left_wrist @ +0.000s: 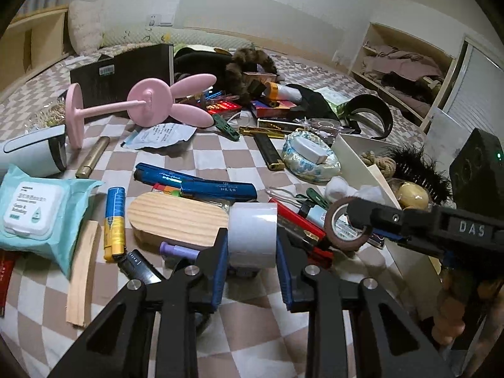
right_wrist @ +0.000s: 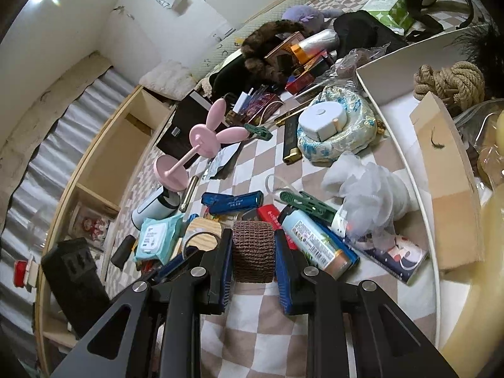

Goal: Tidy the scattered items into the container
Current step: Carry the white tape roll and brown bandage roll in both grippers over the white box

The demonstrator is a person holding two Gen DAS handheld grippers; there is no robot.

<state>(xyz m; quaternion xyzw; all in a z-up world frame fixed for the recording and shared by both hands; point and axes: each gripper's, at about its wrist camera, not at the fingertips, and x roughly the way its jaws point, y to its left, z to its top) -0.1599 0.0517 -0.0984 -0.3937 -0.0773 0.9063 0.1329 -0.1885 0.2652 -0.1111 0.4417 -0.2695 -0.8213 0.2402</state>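
Soft, fairly dim indoor light filled both views, with a glaring bright spot at the upper left of the right wrist frame. Fisheye distortion bent the edges, corners fell black, and detail stayed mostly sharp.

Tape roll (left_wrist: 252, 234): smooth, glossy white plastic film. Bandage roll (right_wrist: 253, 250): brown, rough crinkled weave. Oval board (left_wrist: 178, 222): pale, matt grained wood. Bedspread (left_wrist: 220, 154): soft checked cloth.

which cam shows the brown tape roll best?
Left wrist: the brown tape roll shows side-on between the right gripper fingers, ring and hollow core visible. Right wrist shows only its textured outer band, clamped between the pads, core hidden.
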